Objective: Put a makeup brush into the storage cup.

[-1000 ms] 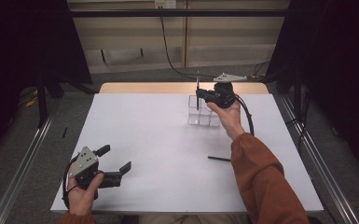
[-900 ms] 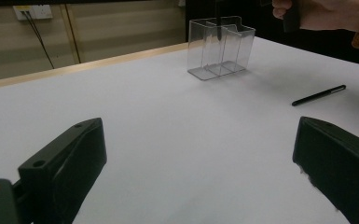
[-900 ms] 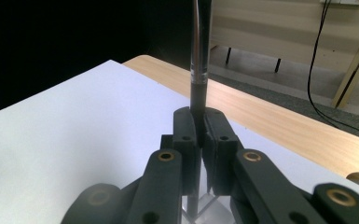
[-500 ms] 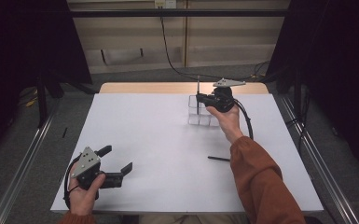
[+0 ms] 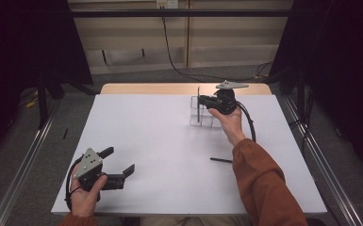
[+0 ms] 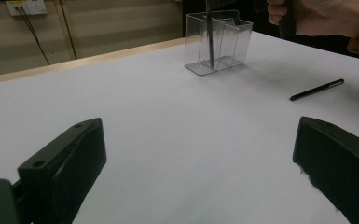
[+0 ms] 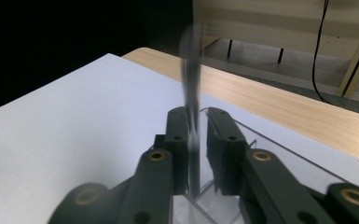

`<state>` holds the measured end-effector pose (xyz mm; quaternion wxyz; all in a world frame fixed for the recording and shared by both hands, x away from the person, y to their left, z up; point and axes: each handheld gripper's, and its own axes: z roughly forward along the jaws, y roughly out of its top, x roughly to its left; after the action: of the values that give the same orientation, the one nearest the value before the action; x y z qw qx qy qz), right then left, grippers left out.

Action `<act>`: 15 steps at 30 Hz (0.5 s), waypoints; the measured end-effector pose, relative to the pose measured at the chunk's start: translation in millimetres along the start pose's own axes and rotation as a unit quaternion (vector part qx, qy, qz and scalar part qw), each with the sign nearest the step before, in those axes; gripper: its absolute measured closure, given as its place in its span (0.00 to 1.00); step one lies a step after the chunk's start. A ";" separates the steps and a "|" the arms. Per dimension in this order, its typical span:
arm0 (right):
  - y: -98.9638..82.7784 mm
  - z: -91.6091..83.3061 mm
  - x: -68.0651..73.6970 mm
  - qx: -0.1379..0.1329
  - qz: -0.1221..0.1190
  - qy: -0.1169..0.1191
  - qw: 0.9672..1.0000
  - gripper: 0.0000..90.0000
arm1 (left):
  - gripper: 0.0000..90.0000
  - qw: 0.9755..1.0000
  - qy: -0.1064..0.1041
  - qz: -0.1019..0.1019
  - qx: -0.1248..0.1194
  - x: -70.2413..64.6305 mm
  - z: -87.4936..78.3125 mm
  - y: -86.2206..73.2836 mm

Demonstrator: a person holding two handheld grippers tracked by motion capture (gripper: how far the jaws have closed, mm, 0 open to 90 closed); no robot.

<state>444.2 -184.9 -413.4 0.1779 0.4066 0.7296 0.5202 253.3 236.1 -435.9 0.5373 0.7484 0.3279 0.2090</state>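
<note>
Right gripper [image 5: 202,99] is over the clear plastic multi-compartment holder [image 5: 202,113] at the far side of the white table [image 5: 169,141], jaws level, pointing toward the person's left. A thin dark pen [image 7: 192,112] stands upright between the jaws, its lower end inside the holder. Jaws are narrow and have just been opening a little: in the right gripper view one pad is against the pen, and a slim gap shows on the other side. The pen is motion-blurred there.

A second thin black pen [image 5: 221,160] lies flat on the table, nearer the person, well apart from the holder.

Left gripper [image 5: 122,162] sits low at the near left corner, jaws wide, nothing between them.
</note>
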 end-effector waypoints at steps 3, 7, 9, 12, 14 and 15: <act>-0.2 -1.2 -0.5 0.000 0.001 -0.004 1.000 0.79 | 0.03 1.000 0.000 0.000 0.000 0.0 -0.1 0.0; -1.8 -4.1 -0.6 -0.009 0.001 0.000 1.000 0.71 | 0.03 1.000 0.000 0.001 0.001 0.1 0.1 -0.1; -2.6 -5.1 -0.5 -0.009 0.000 0.001 1.000 0.63 | 0.03 1.000 0.000 0.000 0.000 0.1 -0.1 -0.1; -2.7 -7.2 -1.1 -0.016 0.003 0.003 1.000 0.53 | 0.03 1.000 0.000 0.000 0.000 0.2 -0.2 0.0; -2.0 -8.7 -0.8 -0.018 0.001 0.008 1.000 0.47 | 0.03 1.000 -0.003 -0.003 -0.001 0.2 -0.2 0.0; -1.5 -9.8 -0.1 -0.017 -0.003 0.008 1.000 0.45 | 0.03 1.000 -0.006 -0.005 -0.001 0.2 -0.3 0.0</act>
<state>437.0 -191.2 -410.9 0.1805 0.3970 0.7233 0.5353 253.2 236.5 -435.9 0.5410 0.7475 0.3281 0.2023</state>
